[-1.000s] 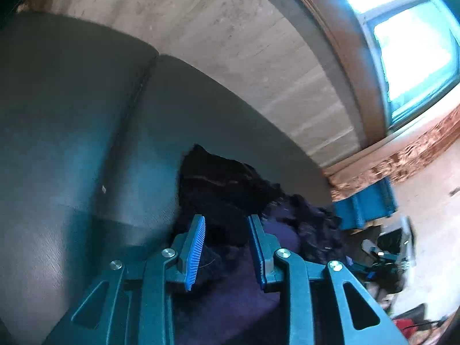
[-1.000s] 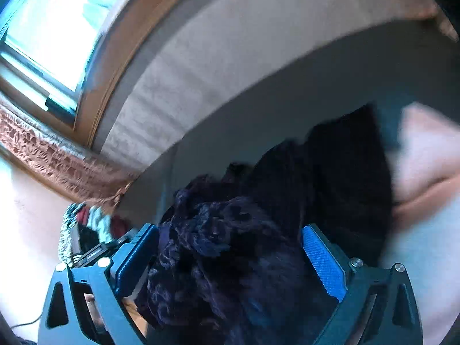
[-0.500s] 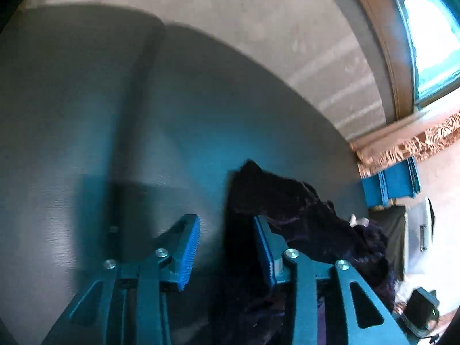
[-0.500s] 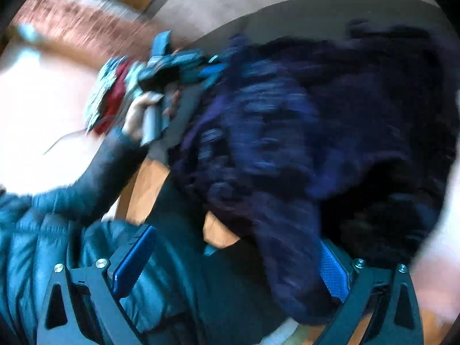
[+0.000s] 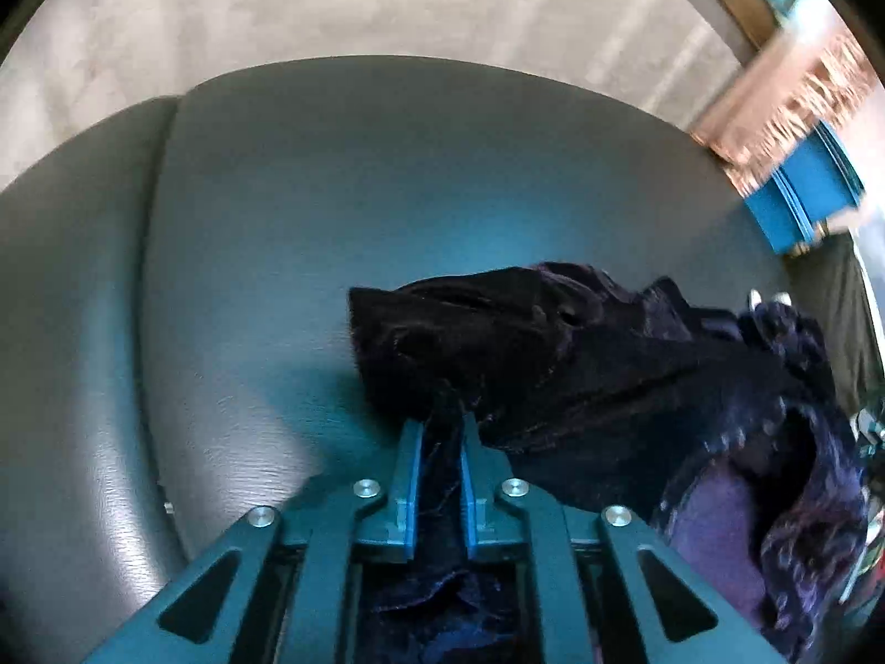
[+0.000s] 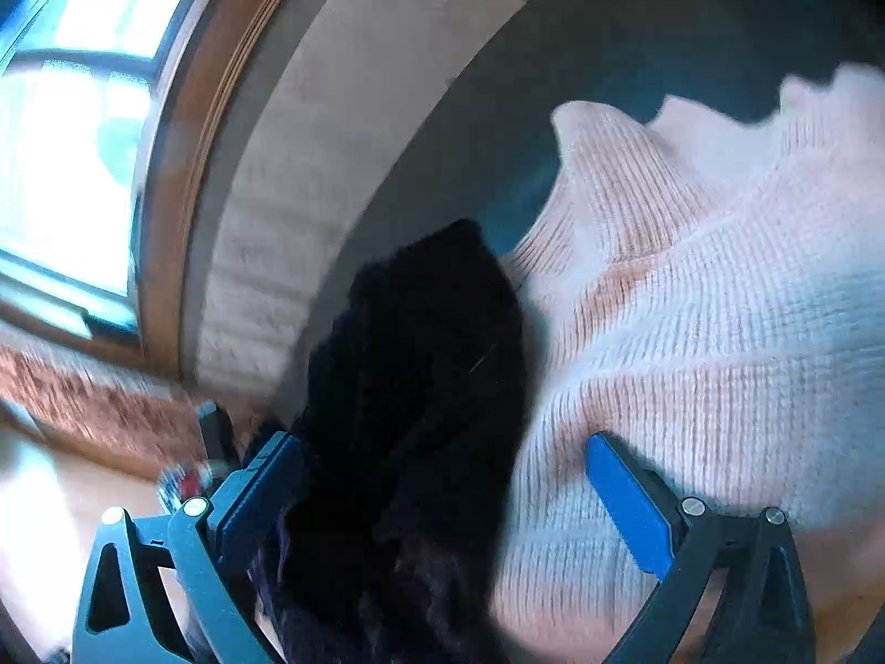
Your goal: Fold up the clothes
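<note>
A dark purple-black fuzzy garment [image 5: 553, 354] lies crumpled on a grey leather sofa cushion [image 5: 332, 193], trailing off to the right. My left gripper [image 5: 440, 431] points down at its near left edge. Its jaws are closing, with a strip of the dark fabric pinched between the blue pads. In the right wrist view the same dark garment [image 6: 420, 359] hangs between the wide-apart fingers of my right gripper [image 6: 437, 442]. It rests against the left finger only, and that gripper is open. A pale pink ribbed knit sweater [image 6: 691, 304] lies to the right of the garment.
A seam [image 5: 155, 221] splits the sofa into two cushions, with a light textured wall [image 5: 387, 0] behind. A bright window [image 6: 66, 110] with a wooden frame is on the left of the right wrist view. A blue box [image 5: 802, 193] stands past the sofa's right end.
The left gripper moved onto the garment's edge and closed from open onto the fabric. The right wrist view swung away from the person's jacket and hand to the sofa and pink sweater.
</note>
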`<action>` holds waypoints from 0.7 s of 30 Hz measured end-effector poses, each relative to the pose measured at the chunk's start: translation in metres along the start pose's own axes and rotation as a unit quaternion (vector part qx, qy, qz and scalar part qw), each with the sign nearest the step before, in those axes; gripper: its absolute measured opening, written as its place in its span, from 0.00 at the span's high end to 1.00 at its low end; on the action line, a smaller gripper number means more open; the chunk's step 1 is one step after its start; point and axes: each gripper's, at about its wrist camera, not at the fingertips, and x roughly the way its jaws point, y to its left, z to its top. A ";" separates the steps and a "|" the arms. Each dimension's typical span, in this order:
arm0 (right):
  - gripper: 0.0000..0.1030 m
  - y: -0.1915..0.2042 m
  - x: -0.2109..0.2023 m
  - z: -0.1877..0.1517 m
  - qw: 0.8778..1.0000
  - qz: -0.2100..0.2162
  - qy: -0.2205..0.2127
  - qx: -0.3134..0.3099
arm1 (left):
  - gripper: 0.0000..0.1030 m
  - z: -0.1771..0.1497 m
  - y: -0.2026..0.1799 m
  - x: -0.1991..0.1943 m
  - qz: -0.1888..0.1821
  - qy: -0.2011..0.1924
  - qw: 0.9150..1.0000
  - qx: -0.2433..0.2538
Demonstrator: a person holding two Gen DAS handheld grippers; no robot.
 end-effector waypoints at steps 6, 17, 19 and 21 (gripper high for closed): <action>0.00 0.018 0.041 0.038 0.996 -0.059 -0.026 -0.066 | 0.89 0.003 0.035 -0.019 0.069 -0.009 0.997 -0.025; 0.00 0.038 0.147 0.172 0.973 -0.126 -0.026 -0.194 | 1.00 -0.042 0.151 -0.097 0.110 -0.061 0.981 -0.146; 0.00 0.044 0.152 0.185 0.968 -0.159 0.002 -0.196 | 0.93 -0.054 0.159 -0.114 0.063 -0.087 0.982 -0.154; 0.00 0.058 0.146 0.189 0.966 -0.164 0.025 -0.197 | 0.85 -0.054 0.156 -0.117 0.019 -0.098 0.983 -0.152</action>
